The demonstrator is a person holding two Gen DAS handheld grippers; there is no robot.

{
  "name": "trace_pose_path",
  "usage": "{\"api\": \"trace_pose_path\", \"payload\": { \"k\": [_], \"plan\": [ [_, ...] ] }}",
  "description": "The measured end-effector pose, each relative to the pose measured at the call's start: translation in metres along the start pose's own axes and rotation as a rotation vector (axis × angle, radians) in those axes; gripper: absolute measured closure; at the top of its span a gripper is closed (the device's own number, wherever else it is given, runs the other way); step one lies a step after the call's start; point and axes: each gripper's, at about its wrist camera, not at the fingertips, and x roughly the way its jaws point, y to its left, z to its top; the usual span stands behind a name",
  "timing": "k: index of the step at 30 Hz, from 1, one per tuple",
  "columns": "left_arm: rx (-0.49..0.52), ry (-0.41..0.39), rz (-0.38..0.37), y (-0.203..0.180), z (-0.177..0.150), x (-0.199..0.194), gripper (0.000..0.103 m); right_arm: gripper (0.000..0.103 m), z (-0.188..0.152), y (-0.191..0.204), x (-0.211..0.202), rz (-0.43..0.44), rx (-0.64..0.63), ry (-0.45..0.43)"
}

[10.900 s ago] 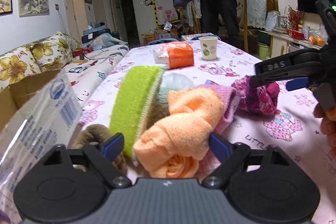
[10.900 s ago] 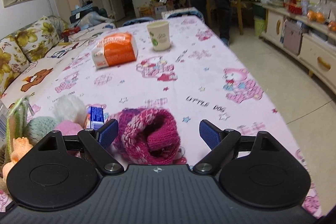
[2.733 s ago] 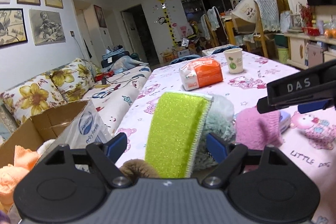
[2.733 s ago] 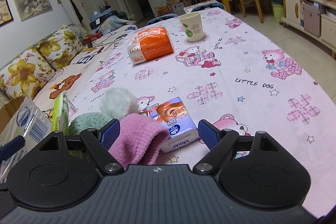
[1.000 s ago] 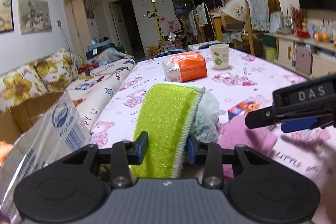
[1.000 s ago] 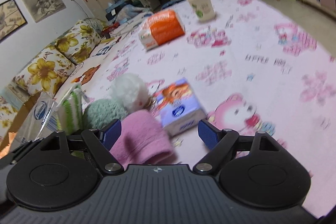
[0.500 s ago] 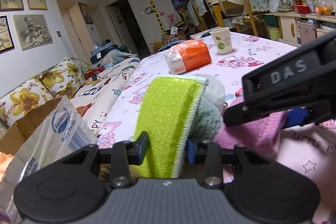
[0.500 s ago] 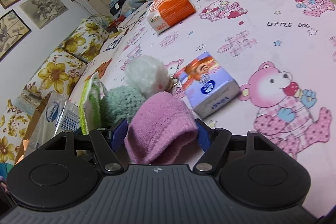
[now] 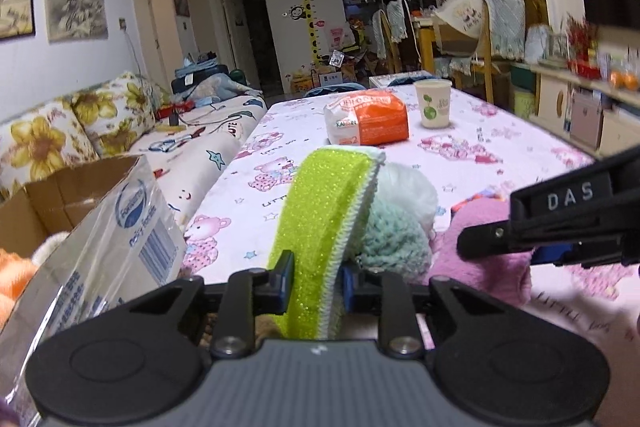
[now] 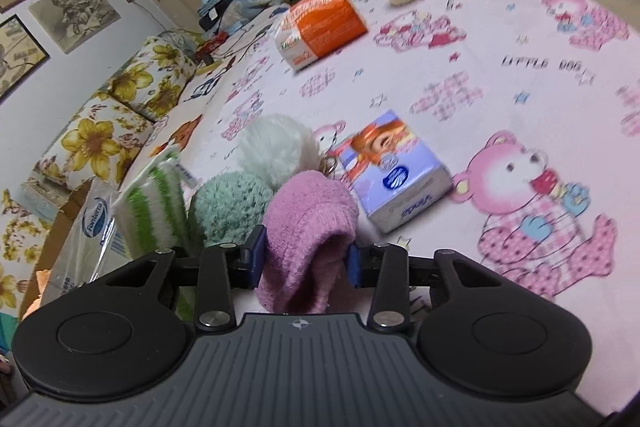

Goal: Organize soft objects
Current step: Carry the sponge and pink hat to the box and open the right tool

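- Pink bear-print tablecloth [image 10: 500,75], sofa to one side.
- Left gripper [image 9: 314,277] clamped on green sponge [image 9: 324,219], upright at table edge.
- Right gripper [image 10: 306,261] pinching pink sock [image 10: 310,227], beside tissue pack [image 10: 394,171].

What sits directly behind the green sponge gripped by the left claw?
Behind the green sponge, held in the left claw, sit a teal knitted ball and a white fluffy pompom. The sponge hides their left sides.

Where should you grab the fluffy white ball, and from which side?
Pinch the fluffy white ball across its round middle, coming from above. The teal knitted ball, pink sock and tissue pack crowd its sides, so only the top looks open.
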Motion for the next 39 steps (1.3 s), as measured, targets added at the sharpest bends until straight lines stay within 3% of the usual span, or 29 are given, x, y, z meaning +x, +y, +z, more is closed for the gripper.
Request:
{"api": "trace_pose_path", "payload": {
  "k": [8,19,30,39],
  "plan": [
    [-0.136,-0.040,-0.069,0.025,0.008,-0.017,0.084,0.055,0.005,0.004,-0.012,-0.028,-0.058,-0.065],
    [-0.215,-0.151,-0.100,0.044,0.015,-0.041,0.084,0.055,0.006,0.017,-0.017,-0.009,-0.147,-0.131],
    [-0.311,-0.268,-0.056,0.074,0.017,-0.066,0.084,0.055,0.007,0.037,-0.011,0.051,-0.171,-0.160],
    [-0.419,-0.321,0.025,0.104,0.014,-0.078,0.084,0.055,0.010,0.065,-0.002,0.110,-0.210,-0.187]
  ]
}}
